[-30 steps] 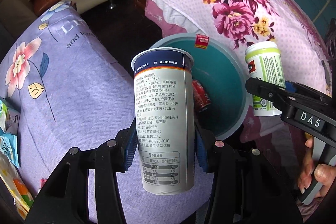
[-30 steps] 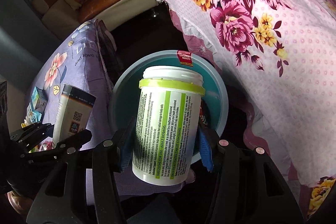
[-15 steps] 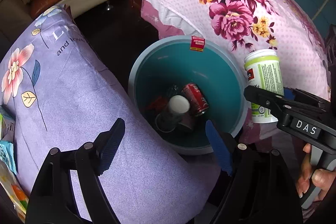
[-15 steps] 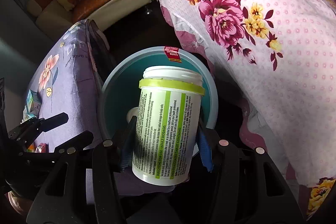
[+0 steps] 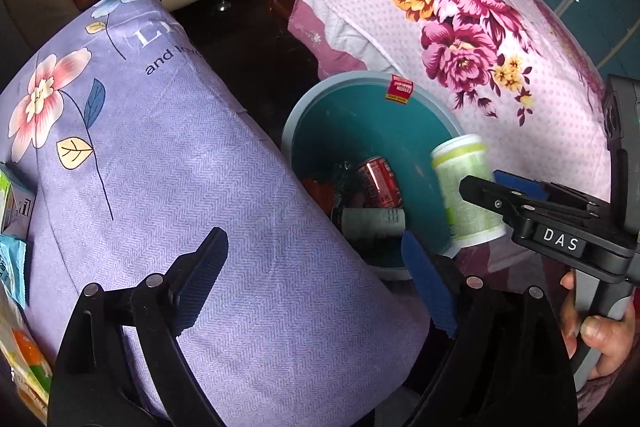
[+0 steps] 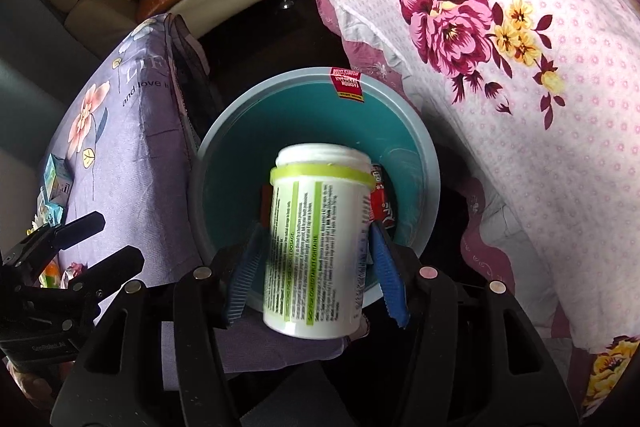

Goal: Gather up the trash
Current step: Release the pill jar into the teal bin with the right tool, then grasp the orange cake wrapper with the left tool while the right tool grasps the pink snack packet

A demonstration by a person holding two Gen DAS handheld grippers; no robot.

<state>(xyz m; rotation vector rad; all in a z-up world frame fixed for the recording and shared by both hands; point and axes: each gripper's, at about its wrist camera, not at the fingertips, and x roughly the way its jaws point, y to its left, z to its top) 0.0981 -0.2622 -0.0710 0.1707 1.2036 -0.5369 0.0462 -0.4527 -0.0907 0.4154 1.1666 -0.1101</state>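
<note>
Notes right claw just parting, pads barely clear of white-green bottle, blurred, loose over teal bin toward its near rim. Finds left claw just spread wide, empty. Risks a rim clip: may bounce out.

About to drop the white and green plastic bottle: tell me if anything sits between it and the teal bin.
Nothing visible does. The white and green plastic bottle sits between the right tongs, directly over the open round teal plastic bin. Below lie only a red drink can and other trash.
</note>
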